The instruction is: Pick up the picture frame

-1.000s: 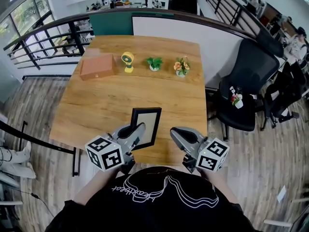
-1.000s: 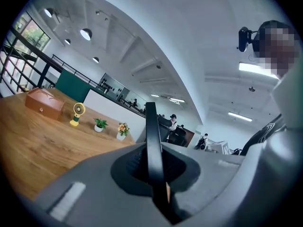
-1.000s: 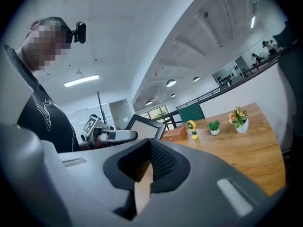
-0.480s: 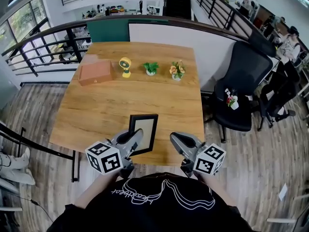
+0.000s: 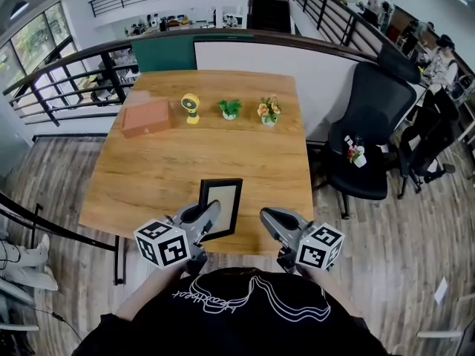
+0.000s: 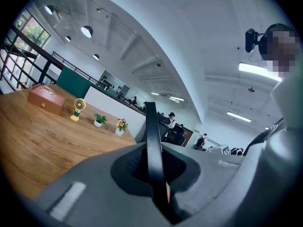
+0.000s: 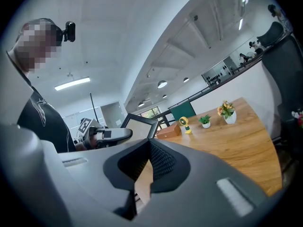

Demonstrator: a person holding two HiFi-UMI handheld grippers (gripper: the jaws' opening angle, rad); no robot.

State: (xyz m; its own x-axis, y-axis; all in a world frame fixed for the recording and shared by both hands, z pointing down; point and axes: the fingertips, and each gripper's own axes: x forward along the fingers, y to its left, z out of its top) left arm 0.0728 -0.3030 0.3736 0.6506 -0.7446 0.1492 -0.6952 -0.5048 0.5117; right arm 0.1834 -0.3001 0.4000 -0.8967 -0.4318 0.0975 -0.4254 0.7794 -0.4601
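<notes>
Picture frame: the black-edged picture frame (image 5: 220,207) with a pale panel is held over the near edge of the wooden counter (image 5: 156,173). It stands roughly upright. Whether its lower edge touches the wood cannot be told.
Left gripper: the left gripper (image 5: 208,216) sits at the frame's lower left side, with its marker cube toward the person.
Left fingers: the fingers (image 6: 134,161) are clenched on the picture frame. In the left gripper view the frame shows edge-on, a thin black bar rising between the two pads, with both pads against it.
Right gripper: the right gripper (image 5: 269,216) is just right of the frame, near it but apart, over the same near edge of the counter.
Right fingers: these fingers (image 7: 164,161) meet at the tips with nothing between them. Only a sliver of wood shows through the wedge below the tips.
Far end of the counter: four things stand in a row, from left to right a brown wooden box (image 5: 147,117), a yellow desk fan (image 5: 191,107), a small green potted plant (image 5: 229,109) and a pot of flowers (image 5: 268,112). All are well apart from the frame, with bare wood between.
Surroundings: a black office chair (image 5: 375,121) stands at the counter's right side. A dark railing (image 5: 67,80) curves behind the far end.
</notes>
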